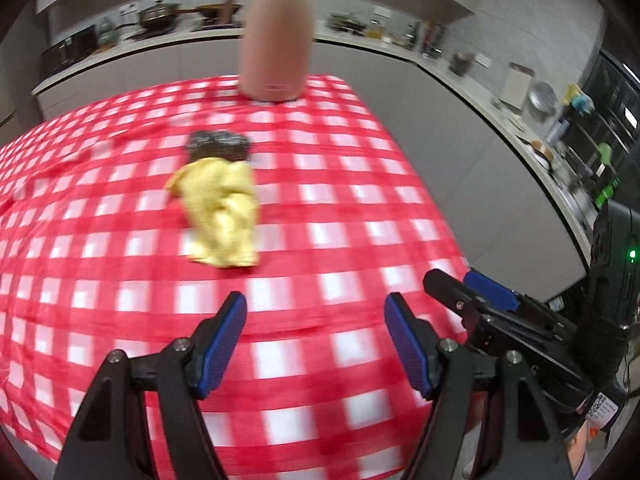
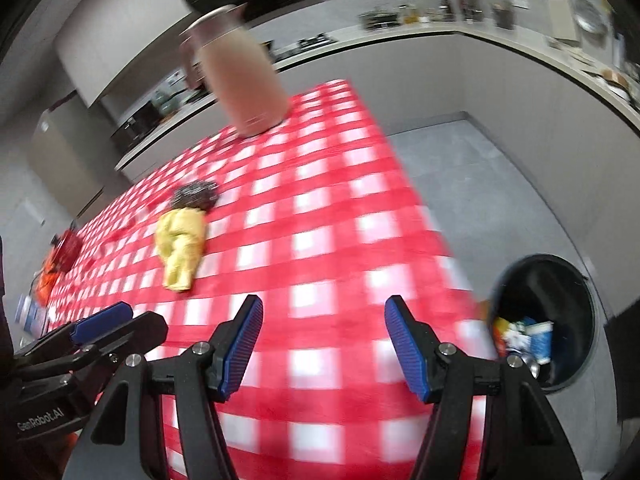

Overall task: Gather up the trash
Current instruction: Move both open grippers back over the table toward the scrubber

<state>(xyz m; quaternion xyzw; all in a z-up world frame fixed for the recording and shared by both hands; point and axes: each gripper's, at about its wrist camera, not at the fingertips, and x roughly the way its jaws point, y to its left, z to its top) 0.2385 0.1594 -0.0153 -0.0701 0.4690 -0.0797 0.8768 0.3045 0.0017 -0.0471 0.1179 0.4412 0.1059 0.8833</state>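
A crumpled yellow cloth [image 1: 220, 212] [image 2: 180, 246] lies on the red-and-white checked tablecloth [image 1: 340, 200] [image 2: 320, 208], with a dark steel-wool scrubber [image 1: 218, 145] [image 2: 195, 197] touching its far end. My left gripper [image 1: 315, 312] hovers open over the cloth's near part, nothing between its fingers. My right gripper [image 2: 323, 318] is open too and empty, over the table's near right part. Each gripper shows at the edge of the other's view: the right gripper [image 1: 472, 286] and the left gripper [image 2: 120, 320]. A dark bin [image 2: 548, 320] on the floor to the right holds several pieces of trash.
A tall pink jug [image 1: 276, 40] [image 2: 240, 80] stands at the table's far edge. Red and orange items [image 2: 60, 256] lie at the table's far left. Kitchen counters [image 1: 500, 92] with pots and utensils run along the walls. Grey floor [image 2: 500, 184] lies right of the table.
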